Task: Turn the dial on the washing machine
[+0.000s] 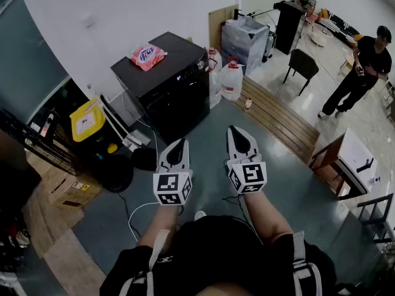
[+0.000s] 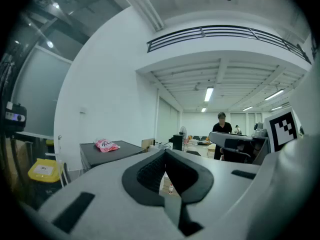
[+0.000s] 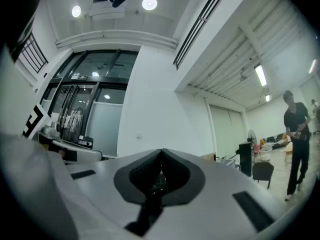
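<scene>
The black washing machine [image 1: 166, 85] stands against the white wall at the upper middle of the head view, with a pink bag [image 1: 147, 55] on its lid. Its dial is too small to make out. My left gripper [image 1: 179, 142] and right gripper [image 1: 235, 130] hover side by side over the grey floor, short of the machine's front, both shut and holding nothing. In the left gripper view the shut jaws [image 2: 165, 153] point past the machine's top [image 2: 107, 153] and the pink bag [image 2: 106, 145]. The right gripper [image 3: 161, 153] faces the white wall.
A yellow container [image 1: 86, 121] and dark clutter sit left of the machine. White jugs [image 1: 231, 81] stand to its right beside a wooden platform [image 1: 278, 119]. A person [image 1: 361, 73] stands far right near a chair [image 1: 302, 66]. A small table [image 1: 352, 162] is at the right.
</scene>
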A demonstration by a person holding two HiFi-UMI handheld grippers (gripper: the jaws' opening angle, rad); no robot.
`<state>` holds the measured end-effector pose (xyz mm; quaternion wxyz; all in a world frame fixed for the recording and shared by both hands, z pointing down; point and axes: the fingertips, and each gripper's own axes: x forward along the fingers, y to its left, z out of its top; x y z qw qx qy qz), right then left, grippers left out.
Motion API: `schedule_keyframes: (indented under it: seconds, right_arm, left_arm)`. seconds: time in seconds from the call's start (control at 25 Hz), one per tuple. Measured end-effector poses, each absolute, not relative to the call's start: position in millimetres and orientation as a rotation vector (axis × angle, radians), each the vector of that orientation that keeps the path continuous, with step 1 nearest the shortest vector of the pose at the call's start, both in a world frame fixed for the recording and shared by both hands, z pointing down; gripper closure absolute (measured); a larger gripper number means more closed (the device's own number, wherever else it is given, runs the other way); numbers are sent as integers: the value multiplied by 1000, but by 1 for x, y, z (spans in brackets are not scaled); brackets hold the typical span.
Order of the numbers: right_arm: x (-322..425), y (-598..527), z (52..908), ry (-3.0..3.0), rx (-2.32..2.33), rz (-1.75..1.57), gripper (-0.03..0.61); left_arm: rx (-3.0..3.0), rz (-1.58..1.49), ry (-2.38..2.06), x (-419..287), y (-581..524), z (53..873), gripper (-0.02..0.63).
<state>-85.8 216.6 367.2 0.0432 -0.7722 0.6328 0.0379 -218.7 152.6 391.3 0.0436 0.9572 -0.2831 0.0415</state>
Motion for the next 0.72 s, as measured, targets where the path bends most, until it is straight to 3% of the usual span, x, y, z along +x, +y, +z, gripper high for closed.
schedule_keyframes:
  seconds: [0.72]
  right_arm:
    - [-111,189,370,1884,-2395,107,569]
  left_arm:
    - [2940,121,-774,-233,121,397,611]
